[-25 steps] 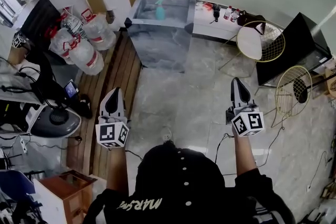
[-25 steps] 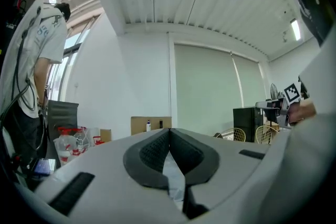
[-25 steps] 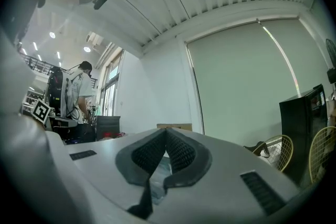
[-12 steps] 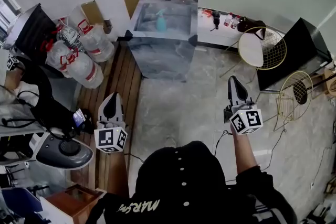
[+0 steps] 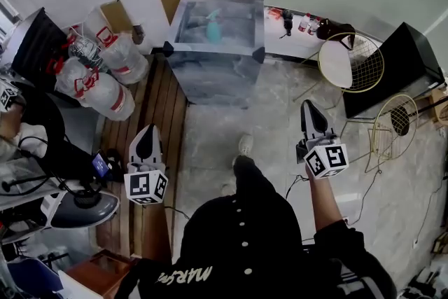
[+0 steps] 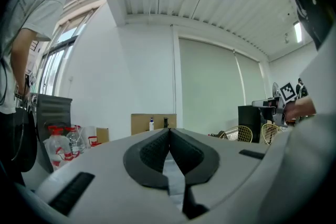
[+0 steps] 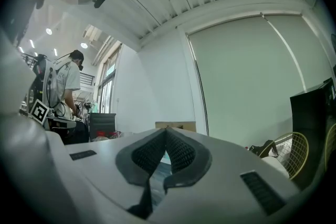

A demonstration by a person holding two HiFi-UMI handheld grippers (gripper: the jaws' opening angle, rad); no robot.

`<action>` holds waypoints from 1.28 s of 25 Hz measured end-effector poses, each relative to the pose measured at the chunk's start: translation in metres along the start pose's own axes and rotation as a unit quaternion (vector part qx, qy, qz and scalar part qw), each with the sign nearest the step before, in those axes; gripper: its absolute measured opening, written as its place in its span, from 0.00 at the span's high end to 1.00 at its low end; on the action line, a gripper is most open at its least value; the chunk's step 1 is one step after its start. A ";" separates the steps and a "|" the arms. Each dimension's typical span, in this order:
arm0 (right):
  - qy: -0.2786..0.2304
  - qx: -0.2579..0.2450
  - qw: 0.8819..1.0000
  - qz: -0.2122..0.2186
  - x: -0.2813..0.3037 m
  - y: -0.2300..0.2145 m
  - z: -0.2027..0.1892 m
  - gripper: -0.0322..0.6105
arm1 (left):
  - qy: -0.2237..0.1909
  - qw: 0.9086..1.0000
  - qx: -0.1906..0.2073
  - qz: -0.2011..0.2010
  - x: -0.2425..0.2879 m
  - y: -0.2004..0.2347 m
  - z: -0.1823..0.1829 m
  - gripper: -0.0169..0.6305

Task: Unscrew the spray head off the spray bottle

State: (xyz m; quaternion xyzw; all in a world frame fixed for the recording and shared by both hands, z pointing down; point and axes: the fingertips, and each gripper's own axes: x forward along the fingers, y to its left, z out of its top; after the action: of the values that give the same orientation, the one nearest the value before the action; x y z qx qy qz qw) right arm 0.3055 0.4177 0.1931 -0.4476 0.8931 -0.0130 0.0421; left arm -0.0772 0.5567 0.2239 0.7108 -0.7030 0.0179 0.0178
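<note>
The teal plastic spray bottle (image 5: 213,29) stands upright on top of the grey marbled block table (image 5: 210,75) at the far wall, well apart from both your grippers. Your left gripper (image 5: 148,131) is held level over the wooden floor strip (image 5: 159,101), its jaws pressed together on nothing. Your right gripper (image 5: 309,110) is held level over the pale stone floor (image 5: 273,129), near the round gold wire chair (image 5: 350,61). Its jaws are likewise closed and empty.
</note>
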 end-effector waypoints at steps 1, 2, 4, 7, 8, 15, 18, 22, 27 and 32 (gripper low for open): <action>0.000 0.000 1.000 0.001 0.007 -0.003 -0.001 0.93 | 0.001 1.000 0.000 0.000 0.007 0.002 0.000 0.94; 0.000 0.001 1.000 0.001 0.015 -0.007 -0.001 0.93 | 0.001 1.000 0.001 0.001 0.015 0.004 0.001 0.94; -0.002 0.004 1.000 0.004 0.033 -0.015 -0.004 0.93 | 0.001 1.000 0.004 0.002 0.034 0.007 0.002 0.94; -0.003 0.005 1.000 0.012 0.065 -0.027 -0.008 0.93 | 0.000 1.000 0.006 0.005 0.064 0.013 0.003 0.94; -0.002 0.004 1.000 0.014 0.076 -0.031 -0.008 0.93 | 0.000 1.000 0.008 0.006 0.074 0.015 0.004 0.94; 0.000 0.009 0.999 0.031 0.161 -0.066 -0.006 0.93 | 0.009 1.000 0.009 0.018 0.153 0.031 0.013 0.94; 0.001 0.008 0.999 0.042 0.192 -0.081 -0.001 0.93 | 0.013 1.000 0.014 0.022 0.184 0.031 0.021 0.94; -0.005 0.016 0.998 0.052 0.229 -0.104 0.000 0.93 | 0.015 0.999 0.015 0.033 0.220 0.032 0.028 0.94; -0.004 0.017 0.998 0.064 0.278 -0.129 0.003 0.93 | 0.017 0.999 0.022 0.040 0.266 0.037 0.039 0.94; 0.001 0.016 0.996 0.085 0.322 -0.143 -0.003 0.93 | 0.021 0.998 0.017 0.059 0.306 0.050 0.040 0.94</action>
State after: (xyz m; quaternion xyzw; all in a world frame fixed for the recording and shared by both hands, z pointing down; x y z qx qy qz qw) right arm 0.2271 0.0742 0.1838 -0.3698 0.9275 -0.0239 0.0495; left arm -0.1234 0.2486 0.1990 0.6675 -0.7429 0.0457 0.0188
